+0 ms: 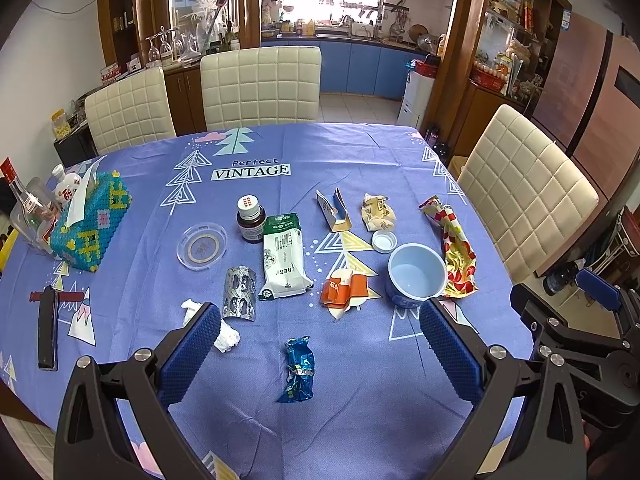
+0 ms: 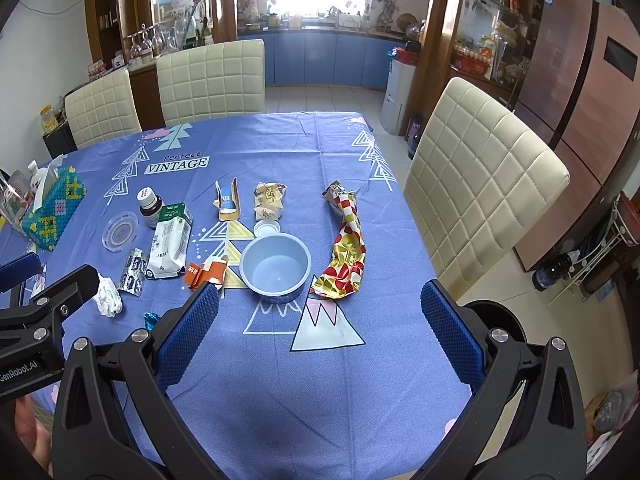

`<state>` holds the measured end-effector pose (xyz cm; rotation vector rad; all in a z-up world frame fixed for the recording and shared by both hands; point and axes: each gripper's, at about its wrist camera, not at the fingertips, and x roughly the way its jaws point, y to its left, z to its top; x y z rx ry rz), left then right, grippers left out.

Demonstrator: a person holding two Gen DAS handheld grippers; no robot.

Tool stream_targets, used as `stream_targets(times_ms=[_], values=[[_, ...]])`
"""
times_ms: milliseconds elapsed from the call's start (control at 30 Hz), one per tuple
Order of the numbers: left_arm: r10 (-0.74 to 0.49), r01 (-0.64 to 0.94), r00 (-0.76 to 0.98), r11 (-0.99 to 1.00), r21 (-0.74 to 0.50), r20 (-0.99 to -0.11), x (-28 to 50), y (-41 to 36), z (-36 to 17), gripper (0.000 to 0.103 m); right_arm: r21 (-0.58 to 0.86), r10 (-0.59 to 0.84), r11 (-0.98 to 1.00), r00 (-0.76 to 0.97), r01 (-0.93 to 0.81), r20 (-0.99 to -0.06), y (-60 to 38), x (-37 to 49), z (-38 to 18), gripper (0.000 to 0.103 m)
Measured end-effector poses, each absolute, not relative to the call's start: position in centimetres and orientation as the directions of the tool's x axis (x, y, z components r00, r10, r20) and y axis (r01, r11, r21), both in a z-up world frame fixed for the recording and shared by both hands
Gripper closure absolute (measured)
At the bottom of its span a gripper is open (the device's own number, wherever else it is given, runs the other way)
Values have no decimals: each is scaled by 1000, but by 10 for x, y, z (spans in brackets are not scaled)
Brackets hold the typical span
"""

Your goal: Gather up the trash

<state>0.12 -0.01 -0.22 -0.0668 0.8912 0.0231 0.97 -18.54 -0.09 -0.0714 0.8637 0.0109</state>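
Litter is strewn over the blue tablecloth: a crumpled blue foil wrapper (image 1: 298, 370), a white tissue wad (image 1: 226, 338), an empty blister pack (image 1: 240, 294), a white-green pouch (image 1: 282, 258), an orange carton scrap (image 1: 344, 288), a torn small box (image 1: 334, 210), a cream wrapper (image 1: 378, 212) and a long red-gold wrapper (image 1: 456, 248). A light blue bowl (image 1: 416, 274) stands among them, empty. My left gripper (image 1: 320, 326) hovers open above the blue foil wrapper. My right gripper (image 2: 320, 314) is open too, just short of the bowl (image 2: 276, 268) and the red-gold wrapper (image 2: 346, 248).
A beaded tissue box (image 1: 92, 226), glass bottles (image 1: 28, 208), a brown medicine bottle (image 1: 250, 220), a clear coaster (image 1: 202, 246), a white cap (image 1: 384, 241) and a black bar (image 1: 47, 332) share the table. Cream chairs (image 1: 260, 84) stand at the far side and the right (image 2: 480, 184).
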Motion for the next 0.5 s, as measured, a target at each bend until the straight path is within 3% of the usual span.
stream_targets(times_ms=[500], values=[[-8, -51, 627, 997, -52, -779, -1, 5, -4, 6, -58, -18, 998, 651, -39, -759, -186, 10, 0, 3]])
